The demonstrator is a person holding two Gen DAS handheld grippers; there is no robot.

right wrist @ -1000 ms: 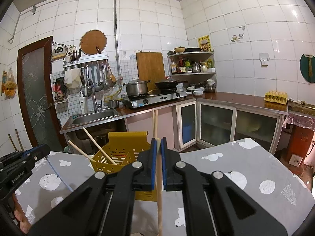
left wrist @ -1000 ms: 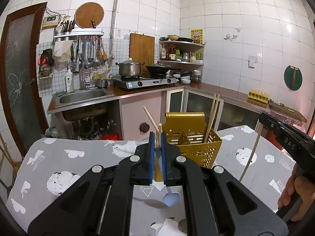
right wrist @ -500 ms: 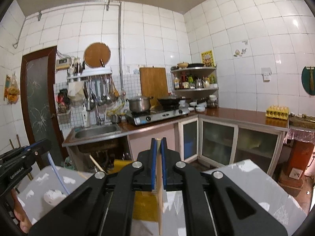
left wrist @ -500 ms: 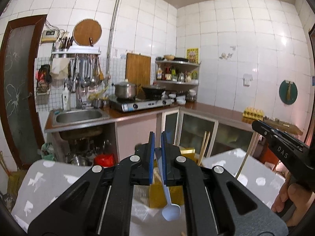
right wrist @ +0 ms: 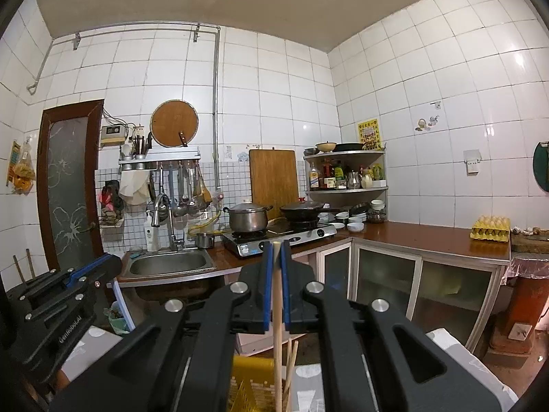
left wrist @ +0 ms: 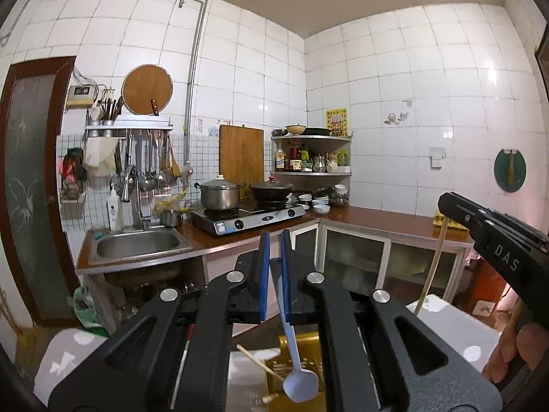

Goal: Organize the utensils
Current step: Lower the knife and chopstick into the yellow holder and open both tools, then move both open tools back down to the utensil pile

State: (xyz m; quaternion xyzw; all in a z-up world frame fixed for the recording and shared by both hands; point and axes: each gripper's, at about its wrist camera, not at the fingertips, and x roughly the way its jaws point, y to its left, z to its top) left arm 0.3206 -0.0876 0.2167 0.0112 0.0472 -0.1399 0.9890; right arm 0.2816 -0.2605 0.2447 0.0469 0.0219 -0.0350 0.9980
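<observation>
Our left gripper (left wrist: 274, 261) is clamped on a pale blue spoon (left wrist: 298, 381); its handle runs down from between the blue pads and the bowl hangs below the jaws, over the yellow utensil basket (left wrist: 302, 343); our right gripper (right wrist: 275, 267) is pinched on a wooden chopstick (right wrist: 278, 360), which drops straight beneath it toward the same basket (right wrist: 250, 381); another chopstick (left wrist: 257, 364) leans just left of the spoon.
</observation>
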